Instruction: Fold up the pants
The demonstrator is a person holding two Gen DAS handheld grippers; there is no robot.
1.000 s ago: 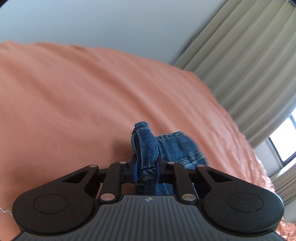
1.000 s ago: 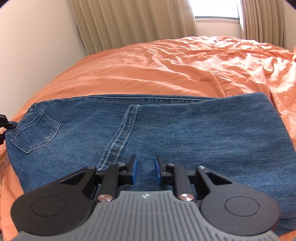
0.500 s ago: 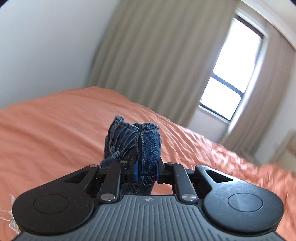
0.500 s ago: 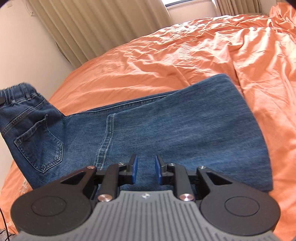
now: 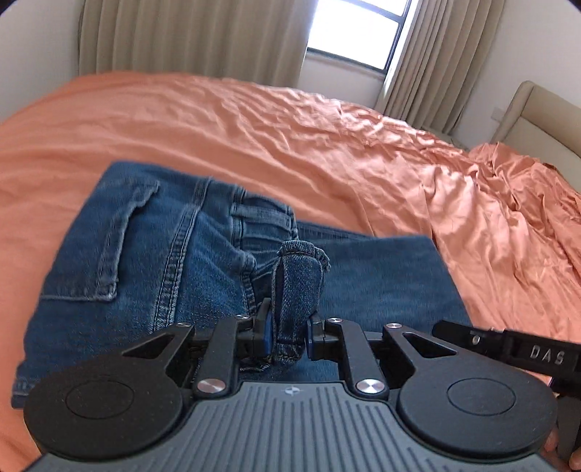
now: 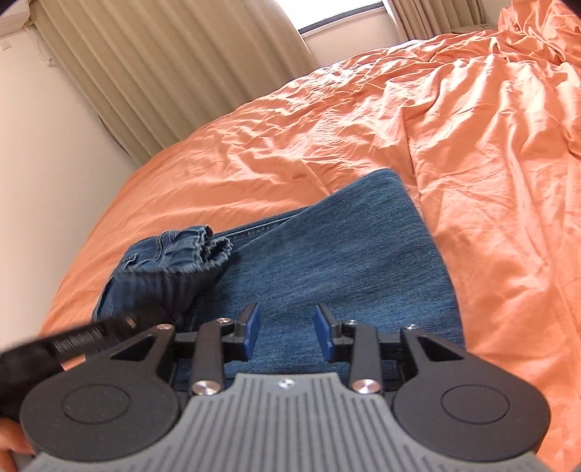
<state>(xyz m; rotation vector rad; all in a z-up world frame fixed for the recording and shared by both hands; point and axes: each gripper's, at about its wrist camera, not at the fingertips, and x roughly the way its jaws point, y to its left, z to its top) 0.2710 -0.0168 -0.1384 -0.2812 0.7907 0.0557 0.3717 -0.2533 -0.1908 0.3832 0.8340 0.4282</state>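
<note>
Blue denim pants lie on the orange bed sheet. My left gripper is shut on the bunched waistband and holds that end folded over the leg part. A back pocket faces up. In the right wrist view the pants' legs stretch away, with the waistband lying on them at left. My right gripper is open and empty just above the denim. The left gripper's body shows at left.
The wrinkled orange sheet covers the whole bed. Beige curtains and a window stand behind it. A beige headboard is at the far right. A white wall borders the bed's left side.
My left gripper has carried the waistband up and over onto the legs, beside the right gripper. The right gripper's jaws have opened wider.
</note>
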